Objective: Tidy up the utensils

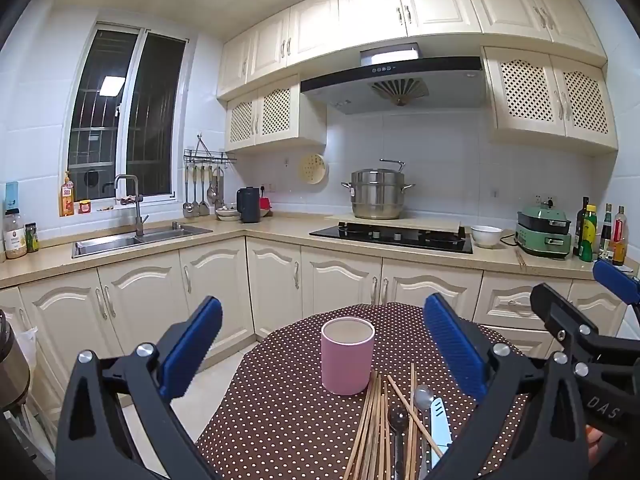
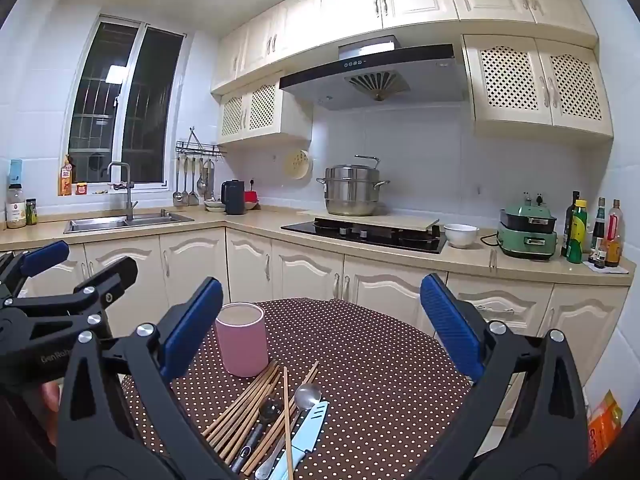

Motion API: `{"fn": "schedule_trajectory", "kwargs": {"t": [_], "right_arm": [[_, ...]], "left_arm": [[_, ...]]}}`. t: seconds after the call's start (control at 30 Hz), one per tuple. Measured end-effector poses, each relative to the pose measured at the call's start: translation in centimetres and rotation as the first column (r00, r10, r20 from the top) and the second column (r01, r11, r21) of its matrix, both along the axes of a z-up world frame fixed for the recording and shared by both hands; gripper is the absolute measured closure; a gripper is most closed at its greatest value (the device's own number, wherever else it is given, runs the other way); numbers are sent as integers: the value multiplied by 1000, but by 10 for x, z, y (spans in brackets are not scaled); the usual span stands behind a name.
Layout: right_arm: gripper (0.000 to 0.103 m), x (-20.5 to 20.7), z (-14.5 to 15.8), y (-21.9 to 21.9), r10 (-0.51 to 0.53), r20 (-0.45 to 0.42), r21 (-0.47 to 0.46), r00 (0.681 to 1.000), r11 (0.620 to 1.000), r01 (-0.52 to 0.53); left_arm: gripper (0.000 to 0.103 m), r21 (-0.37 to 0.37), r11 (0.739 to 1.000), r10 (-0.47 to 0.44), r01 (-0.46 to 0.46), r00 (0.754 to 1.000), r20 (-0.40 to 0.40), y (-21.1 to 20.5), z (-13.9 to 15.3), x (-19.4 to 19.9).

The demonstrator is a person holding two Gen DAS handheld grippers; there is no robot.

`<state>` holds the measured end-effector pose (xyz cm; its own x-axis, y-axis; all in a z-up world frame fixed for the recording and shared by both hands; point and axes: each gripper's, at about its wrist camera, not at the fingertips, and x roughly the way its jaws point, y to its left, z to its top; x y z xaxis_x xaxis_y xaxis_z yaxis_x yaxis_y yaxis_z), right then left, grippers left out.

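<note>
A pink cylindrical cup [image 1: 347, 354] [image 2: 241, 338] stands upright and empty on a round table with a brown polka-dot cloth [image 1: 280, 400] [image 2: 380, 360]. In front of it lies a loose pile: several wooden chopsticks [image 1: 370, 428] [image 2: 244, 408], a steel spoon [image 1: 423, 396] [image 2: 308, 394], a black-headed utensil [image 1: 398, 420] [image 2: 269, 406] and a pale blue sheathed knife [image 1: 440, 426] [image 2: 308, 426]. My left gripper [image 1: 322, 344] hovers open above the table, the cup framed between its blue pads. My right gripper [image 2: 322, 328] is open too, above the pile, holding nothing.
Cream kitchen cabinets line the far walls, with a sink [image 1: 132, 238], a hob [image 1: 392, 236] bearing a steel steamer pot [image 1: 376, 194], a white bowl [image 1: 486, 235], a green cooker [image 1: 544, 232] and bottles [image 1: 600, 236]. An orange box [image 2: 604, 424] sits low right.
</note>
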<state>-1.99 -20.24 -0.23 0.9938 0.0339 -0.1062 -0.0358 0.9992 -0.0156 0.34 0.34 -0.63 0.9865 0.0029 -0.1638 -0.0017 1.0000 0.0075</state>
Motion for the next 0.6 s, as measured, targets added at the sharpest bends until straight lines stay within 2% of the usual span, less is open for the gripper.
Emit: {"fn": "schedule_trajectory", "kwargs": {"t": [0.6], "right_arm": [[6,1,-6,-1,0,-5,5,1000,1000,0]], "left_arm": [[4,10,1000,7,-7,1000,3,2,-3,-4]]}}
